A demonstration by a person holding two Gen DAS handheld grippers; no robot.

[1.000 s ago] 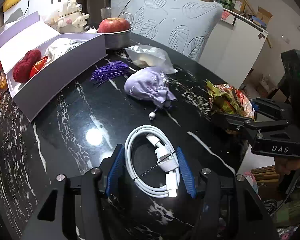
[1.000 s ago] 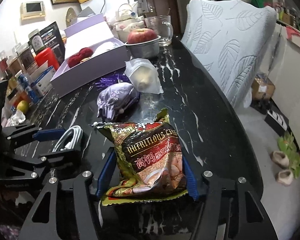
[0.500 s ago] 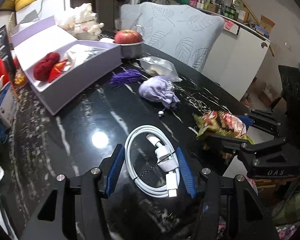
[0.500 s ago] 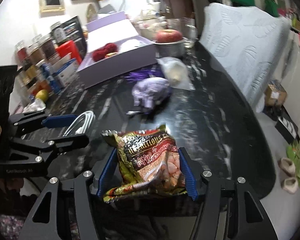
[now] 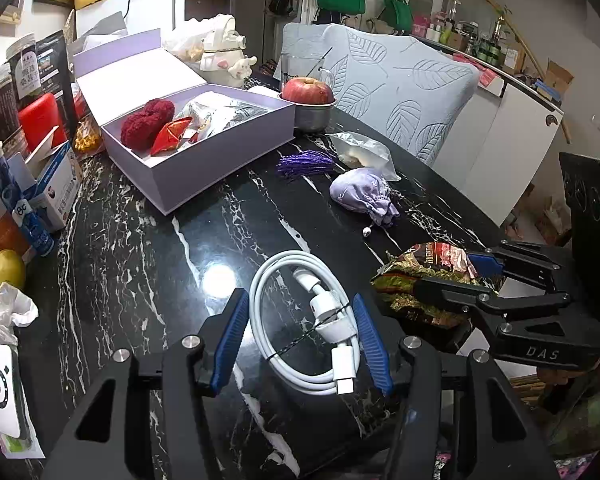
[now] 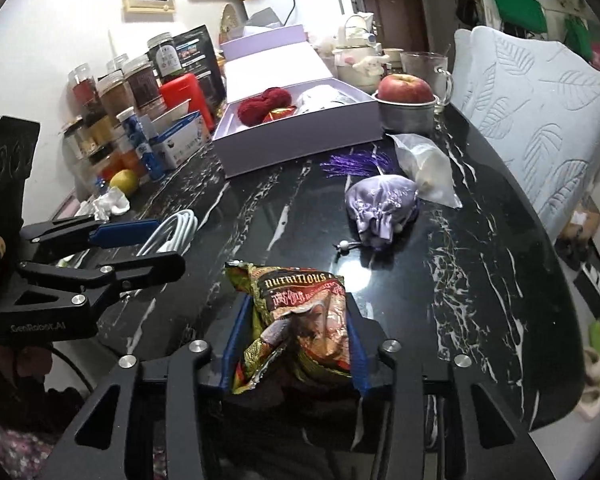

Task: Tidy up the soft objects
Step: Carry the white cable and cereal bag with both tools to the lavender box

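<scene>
Both grippers held loads near the black marble table's near edge: left gripper pinched a coiled white cable, right gripper squeezed a crinkled foil snack packet. Risk: slick foil slipping before the open lilac box.

Your right tongs cover the crumpled foil snack packet's lower half; its label stays partly unreadable.

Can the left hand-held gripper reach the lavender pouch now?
Probably not yet. The left hand-held gripper is shut on the white cable. The table toward the lavender pouch looks free, so it could after dropping the cable.
</scene>
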